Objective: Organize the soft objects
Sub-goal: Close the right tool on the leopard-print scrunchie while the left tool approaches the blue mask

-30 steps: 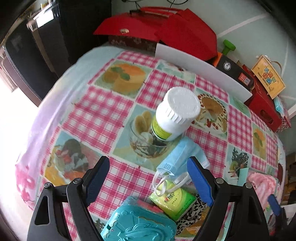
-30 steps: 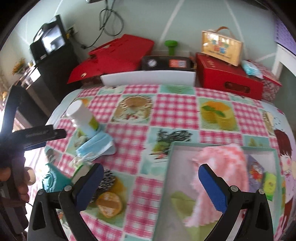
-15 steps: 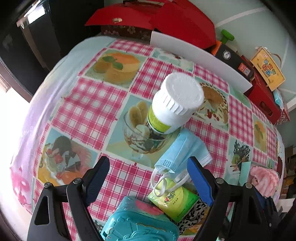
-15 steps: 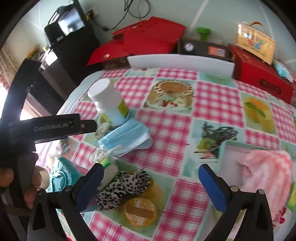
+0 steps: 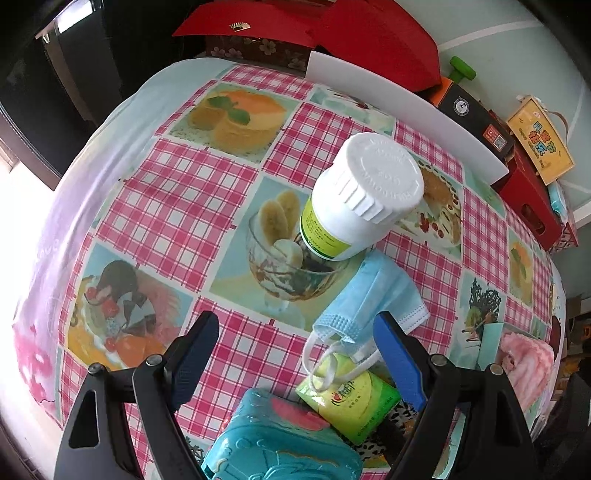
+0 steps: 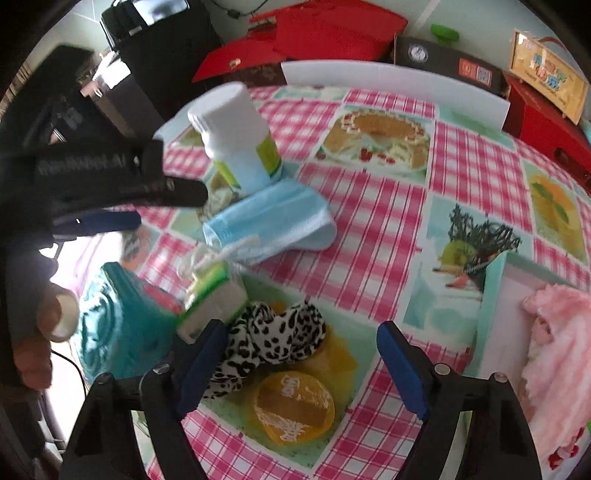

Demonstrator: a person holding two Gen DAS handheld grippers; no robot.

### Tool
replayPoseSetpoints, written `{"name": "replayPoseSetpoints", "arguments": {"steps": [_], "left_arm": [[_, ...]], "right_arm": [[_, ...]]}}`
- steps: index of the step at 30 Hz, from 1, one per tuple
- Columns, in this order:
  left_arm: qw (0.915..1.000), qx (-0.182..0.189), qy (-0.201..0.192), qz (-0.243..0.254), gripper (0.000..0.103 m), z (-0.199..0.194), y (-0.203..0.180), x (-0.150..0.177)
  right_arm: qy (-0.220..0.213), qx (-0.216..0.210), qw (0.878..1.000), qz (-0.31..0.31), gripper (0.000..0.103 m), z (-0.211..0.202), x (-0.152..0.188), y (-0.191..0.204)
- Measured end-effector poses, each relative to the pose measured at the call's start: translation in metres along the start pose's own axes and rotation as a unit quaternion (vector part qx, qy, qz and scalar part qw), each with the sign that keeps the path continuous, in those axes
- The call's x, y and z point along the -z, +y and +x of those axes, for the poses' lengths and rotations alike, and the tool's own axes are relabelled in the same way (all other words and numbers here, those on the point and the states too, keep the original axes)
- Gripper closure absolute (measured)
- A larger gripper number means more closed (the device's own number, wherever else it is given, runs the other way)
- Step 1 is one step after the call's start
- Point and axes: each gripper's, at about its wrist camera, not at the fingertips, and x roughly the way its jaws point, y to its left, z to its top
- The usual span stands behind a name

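Observation:
A blue face mask (image 5: 373, 295) lies folded on the checked tablecloth, its white ear loops over a green tissue pack (image 5: 351, 398); both also show in the right wrist view, the mask (image 6: 269, 221) and the pack (image 6: 214, 299). A leopard-print scrunchie (image 6: 273, 339) lies just ahead of my right gripper (image 6: 299, 362), which is open and empty. My left gripper (image 5: 295, 354) is open and empty above the mask's loops. A pink fluffy cloth (image 6: 554, 347) lies in the pale green box (image 6: 495, 280) at the right.
A white-capped bottle (image 5: 358, 199) stands beside the mask. A teal tin (image 5: 280, 439) sits under my left gripper. An orange round piece (image 6: 293, 406) lies near the scrunchie. Red boxes (image 5: 369, 33) and a white board (image 5: 402, 110) line the table's far edge.
My right gripper has swung left from over the box to the scrunchie. My left gripper has moved forward, closer to the mask and bottle. Both stay open.

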Motion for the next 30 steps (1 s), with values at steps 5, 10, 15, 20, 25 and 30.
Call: {"name": "replayPoseSetpoints", "arguments": {"steps": [5, 10, 15, 20, 25, 30], "left_arm": [[1.0, -0.001, 0.001, 0.005, 0.017, 0.001, -0.004, 0.0], [1.0, 0.002, 0.001, 0.009, 0.017, 0.001, -0.007, 0.0], [0.9998, 0.003, 0.006, 0.016, 0.017, 0.005, -0.011, 0.001], [0.9997, 0.001, 0.007, 0.022, 0.017, 0.006, -0.016, 0.002], [0.9996, 0.0, 0.007, 0.026, 0.017, 0.005, -0.018, 0.002], [0.9996, -0.003, 0.006, 0.027, 0.017, 0.004, -0.018, 0.003]], "right_arm": [[0.004, 0.001, 1.0, -0.014, 0.032, 0.005, 0.003, 0.005], [0.004, -0.021, 1.0, -0.005, 0.05, 0.007, 0.003, 0.003], [-0.003, -0.022, 1.0, -0.012, 0.064, 0.004, 0.003, 0.005], [-0.002, -0.025, 1.0, -0.002, 0.065, 0.005, 0.002, -0.001], [0.001, -0.032, 0.999, 0.001, 0.064, 0.006, 0.003, -0.002], [-0.003, -0.044, 0.999, 0.021, 0.063, 0.01, 0.001, -0.005]]}}
